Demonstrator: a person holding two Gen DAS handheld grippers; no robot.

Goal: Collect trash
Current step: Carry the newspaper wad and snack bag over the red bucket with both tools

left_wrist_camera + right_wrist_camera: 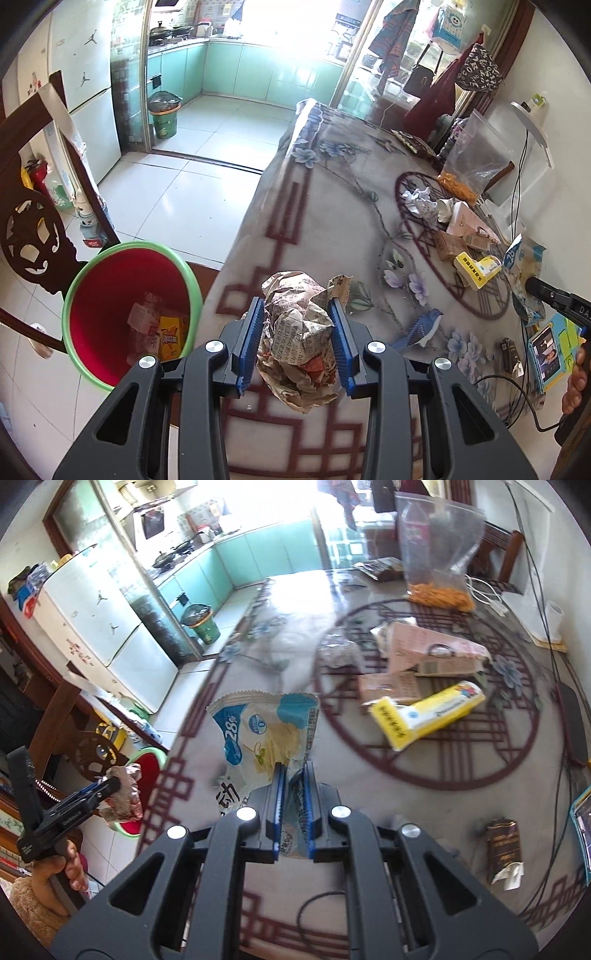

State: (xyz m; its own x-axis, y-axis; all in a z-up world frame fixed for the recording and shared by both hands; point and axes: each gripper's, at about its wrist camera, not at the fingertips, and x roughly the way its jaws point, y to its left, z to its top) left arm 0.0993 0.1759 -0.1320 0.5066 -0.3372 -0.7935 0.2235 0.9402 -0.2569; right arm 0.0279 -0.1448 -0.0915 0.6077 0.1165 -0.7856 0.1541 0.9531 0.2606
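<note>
My left gripper [297,306] is shut on a crumpled newspaper ball [297,332], held over the table's left edge beside the red bin with a green rim [129,317]. The bin holds several wrappers and boxes. My right gripper [293,770] is shut on a blue-and-white snack bag [266,731], lifted above the table. In the left wrist view the same snack bag [524,266] hangs at the right edge. In the right wrist view the left gripper [110,788] with the newspaper ball [123,794] shows at the lower left, over the bin [146,764].
On the patterned table [314,206] lie a yellow box [424,712], brown cartons [391,686], a pink box [432,646], crumpled white paper [419,201], a plastic bag of orange snacks [439,572], a dark packet [504,843], a blue scrap [421,328] and cables. A carved chair [33,229] stands by the bin.
</note>
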